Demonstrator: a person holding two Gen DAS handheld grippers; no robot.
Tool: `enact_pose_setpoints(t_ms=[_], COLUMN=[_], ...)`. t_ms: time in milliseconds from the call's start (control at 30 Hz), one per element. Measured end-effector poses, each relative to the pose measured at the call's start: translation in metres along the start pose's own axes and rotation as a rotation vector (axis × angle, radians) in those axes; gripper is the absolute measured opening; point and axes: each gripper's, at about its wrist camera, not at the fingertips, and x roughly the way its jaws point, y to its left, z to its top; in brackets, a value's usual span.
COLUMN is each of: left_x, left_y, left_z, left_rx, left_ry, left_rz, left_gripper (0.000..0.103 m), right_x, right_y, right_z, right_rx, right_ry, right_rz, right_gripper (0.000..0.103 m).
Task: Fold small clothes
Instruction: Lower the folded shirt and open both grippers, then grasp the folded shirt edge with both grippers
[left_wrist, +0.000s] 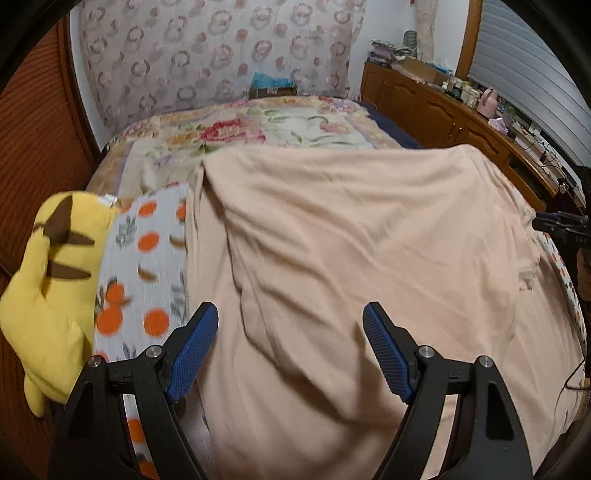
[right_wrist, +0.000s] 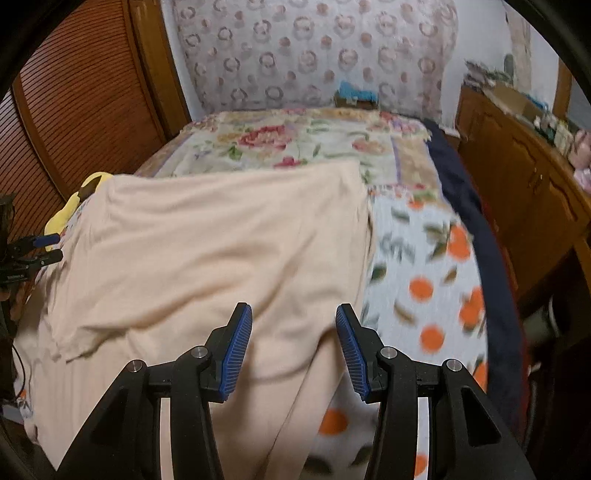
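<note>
A pale peach garment (left_wrist: 351, 258) lies spread and wrinkled on the bed, over a white sheet with orange prints (left_wrist: 147, 266). It also shows in the right wrist view (right_wrist: 207, 251). My left gripper (left_wrist: 290, 314) is open and empty above the garment's near left part. My right gripper (right_wrist: 293, 317) is open and empty above the garment's near right edge. The right gripper shows at the far right of the left wrist view (left_wrist: 561, 225), and the left gripper at the far left of the right wrist view (right_wrist: 44, 247).
A yellow plush toy (left_wrist: 48, 295) lies at the bed's left edge. A floral blanket (left_wrist: 243, 129) covers the far half of the bed. A wooden sideboard (left_wrist: 461, 114) with clutter stands on the right. A slatted wooden door (right_wrist: 81, 96) is on the left.
</note>
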Motion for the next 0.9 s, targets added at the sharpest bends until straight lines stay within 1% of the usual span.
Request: enact_pose_setpoints(t_ms=[100,233,367,433,533,633,700,833,900], left_x=[0.000,0.004,0.006,0.006,0.006,0.007,0.007,0.006,0.006], left_y=[0.001,-0.001,-0.012,-0.014,-0.014,-0.013,-0.013,-0.013,-0.012], left_z=[-0.008,-0.016,-0.021,-0.022,-0.025,-0.025,-0.026,-0.025,-0.025], left_rx=[-0.020,-0.024,0.031,0.025,0.017,0.015,0.015,0.016,0.016], left_ry=[0.009,0.027,0.012,-0.004,-0.039,-0.041,-0.041,-0.040,-0.023], left_rz=[-0.004,-0.009,0.045,0.044,0.053,0.053,0.053,0.054,0.057], left_gripper=[0.081,0.081,0.082,0.084,0.091,0.091,0.091,0.091,0.091], right_x=[-0.008,-0.017,-0.013,-0.010,-0.004,0.013,0.018,0.018,0.019], right_y=[0.004,0.005,0.013,0.016,0.018,0.017,0.016,0.018,0.018], right_z=[-0.009,-0.016,-0.024,-0.026,-0.027,-0.023,-0.022,-0.020,-0.021], right_rx=[0.017,0.035,0.030,0.029,0.023,0.013,0.005,-0.022,-0.029], right_ry=[0.015,0.012,0.026,0.029,0.032,0.038,0.039,0.023,0.016], right_rz=[0.021,0.053,0.081,0.096,0.114,0.112,0.111,0.089,0.080], right_gripper=[0.049,0.049,0.049,0.049,0.049,0.049,0.049,0.047,0.047])
